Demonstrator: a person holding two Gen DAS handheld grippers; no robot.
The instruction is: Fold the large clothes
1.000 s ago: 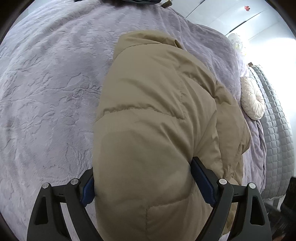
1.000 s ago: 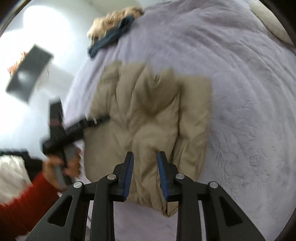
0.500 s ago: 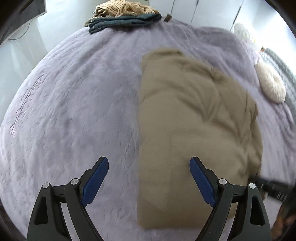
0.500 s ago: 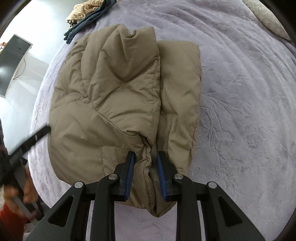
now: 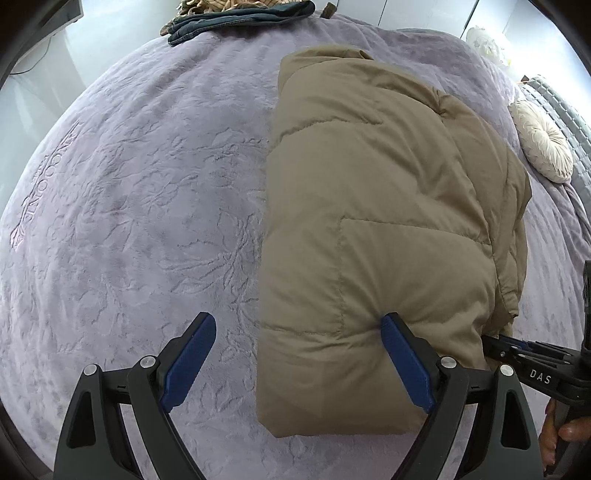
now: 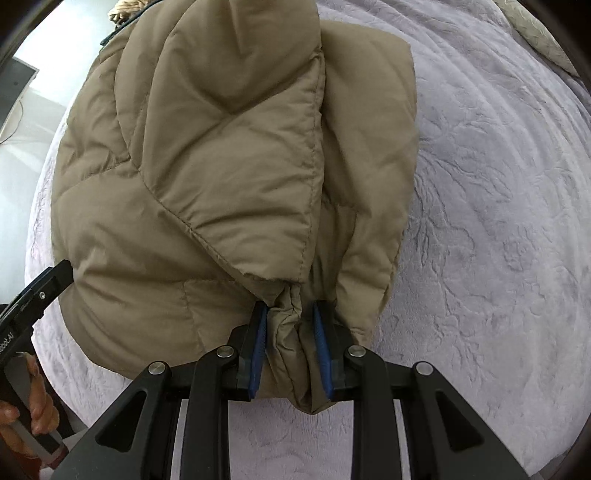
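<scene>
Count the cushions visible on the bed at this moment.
2: a round cream cushion at the bed's right edge, and a patterned cushion at the right wrist view's top-right corner. The jacket may hide others.

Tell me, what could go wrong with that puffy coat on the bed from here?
1. The right hand-held gripper pinches only a small bunch of fabric at the coat's edge; the slick, puffy cloth could slip free.
2. The left hand-held gripper is open, one finger merely denting the coat, so the folded stack may spring apart.
3. Pulling from one corner might drag the coat across the purple bedspread and skew the fold.
</scene>
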